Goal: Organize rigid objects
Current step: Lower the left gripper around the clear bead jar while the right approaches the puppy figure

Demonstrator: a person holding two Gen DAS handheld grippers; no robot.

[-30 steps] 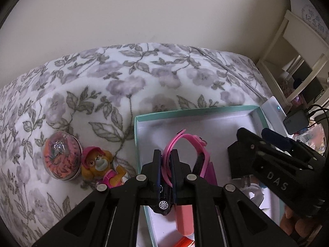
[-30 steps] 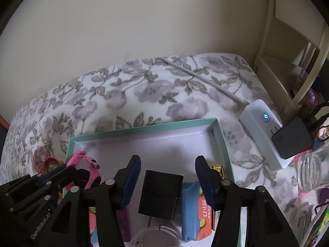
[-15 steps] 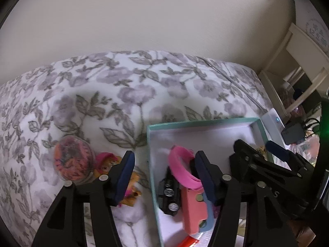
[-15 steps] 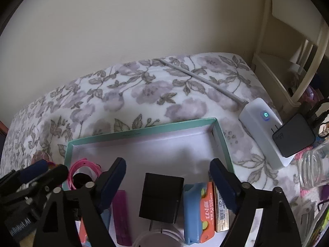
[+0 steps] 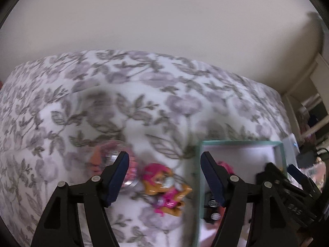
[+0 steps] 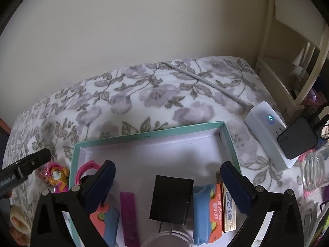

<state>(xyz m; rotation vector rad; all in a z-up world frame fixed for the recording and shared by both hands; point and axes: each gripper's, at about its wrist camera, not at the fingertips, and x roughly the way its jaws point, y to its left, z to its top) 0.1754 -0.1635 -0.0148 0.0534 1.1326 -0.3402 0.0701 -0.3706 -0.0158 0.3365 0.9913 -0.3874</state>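
Box (image 6: 148,136), teal-rimmed and shallow with a white floor, lies flat on the flowered blanket (image 6: 156,94), its long axis running across the right wrist view. Inside, along the near side: pink wristband (image 6: 84,169) standing on edge at the left end, purple strip (image 6: 128,216) lying with its long axis pointing away toward the far wall, black plug block (image 6: 171,199) with prongs toward the camera, blue-and-orange case (image 6: 205,212) and a gold-edged packet (image 6: 229,210) lying parallel beside it, both lengthwise front to back. Right gripper (image 6: 167,175) hangs over the plug block, jaws just spread very wide, nothing between the pads. Left gripper (image 5: 164,177), picture blurred, has just been opening too; it stands open over the blanket left of the box's edge, holding nothing. Between its fingers lies a pink-and-orange pup figure (image 5: 164,187), head toward the upper left, body slanting down-right. Clear ball (image 5: 115,168) with orange filling sits just left of it, behind the left finger.
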